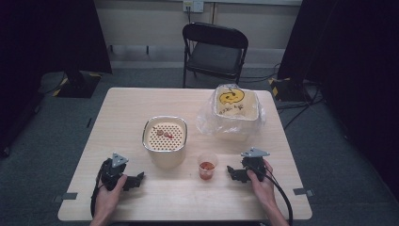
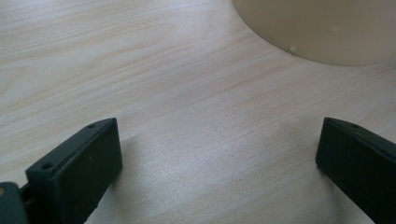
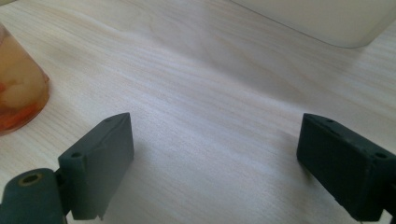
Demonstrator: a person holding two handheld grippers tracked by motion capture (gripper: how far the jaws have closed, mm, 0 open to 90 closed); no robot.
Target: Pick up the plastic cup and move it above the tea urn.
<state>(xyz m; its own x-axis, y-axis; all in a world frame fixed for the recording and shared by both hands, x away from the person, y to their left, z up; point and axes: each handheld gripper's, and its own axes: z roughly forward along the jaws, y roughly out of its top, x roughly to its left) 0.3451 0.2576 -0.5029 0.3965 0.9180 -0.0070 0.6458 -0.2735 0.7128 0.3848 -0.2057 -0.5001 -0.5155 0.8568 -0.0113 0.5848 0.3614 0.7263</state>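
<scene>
Left gripper sits spread wide on the table, nothing between its fingers, cream strainer pot just ahead. Right gripper also spread, empty; small cup of orange stuff just outside its fingers.

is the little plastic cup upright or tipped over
Upright: the small cup stands on its base on the table, mouth up, with orange-red contents inside.

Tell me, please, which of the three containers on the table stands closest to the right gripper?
The small clear cup with reddish contents, just left of the right gripper; the strainer pot and bag-lined bin stand farther off.
</scene>
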